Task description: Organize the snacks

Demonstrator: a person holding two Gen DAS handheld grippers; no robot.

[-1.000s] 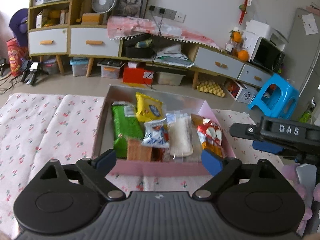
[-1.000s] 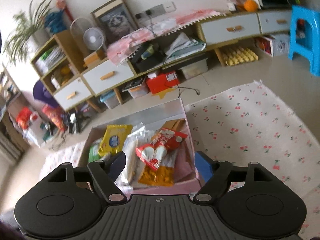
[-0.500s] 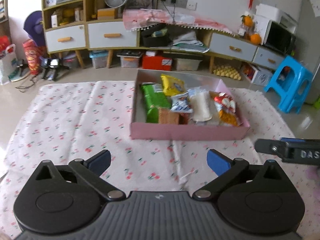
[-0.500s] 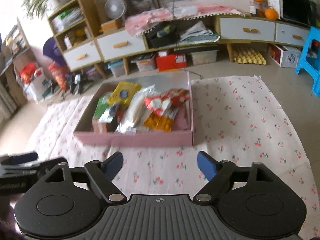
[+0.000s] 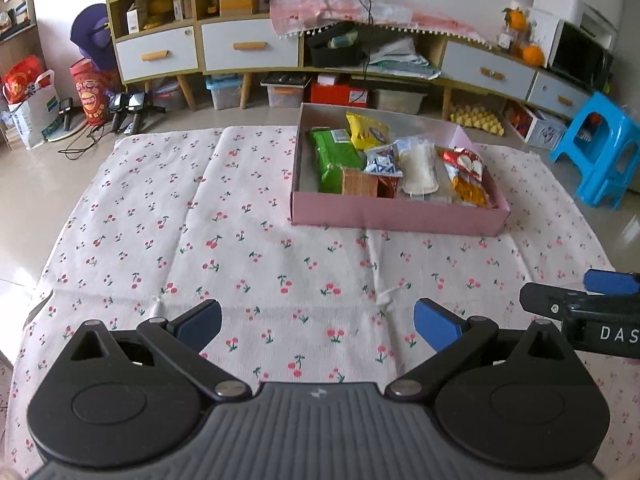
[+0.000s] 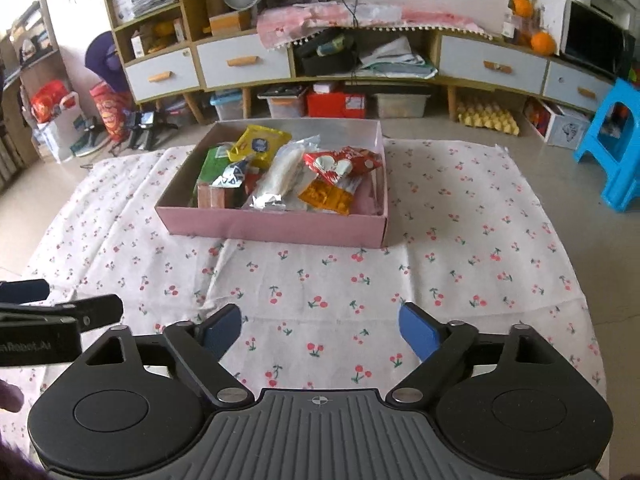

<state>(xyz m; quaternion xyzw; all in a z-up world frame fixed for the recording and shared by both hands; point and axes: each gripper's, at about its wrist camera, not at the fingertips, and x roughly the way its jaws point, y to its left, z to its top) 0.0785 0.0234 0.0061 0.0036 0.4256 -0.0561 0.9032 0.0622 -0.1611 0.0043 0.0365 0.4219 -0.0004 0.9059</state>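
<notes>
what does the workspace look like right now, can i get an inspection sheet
surface: cherry-print cloth, creased, bare around the box
job's things: pink box holding the snacks: green packet, yellow packet, red packet, clear white pack
clutter: nothing seen on the cloth
grippers: left gripper open and empty; right gripper empty, jaws just been opening
cables: black cable on the floor by the cloth's far left corner
surroundings: drawer cabinet, blue stool
</notes>
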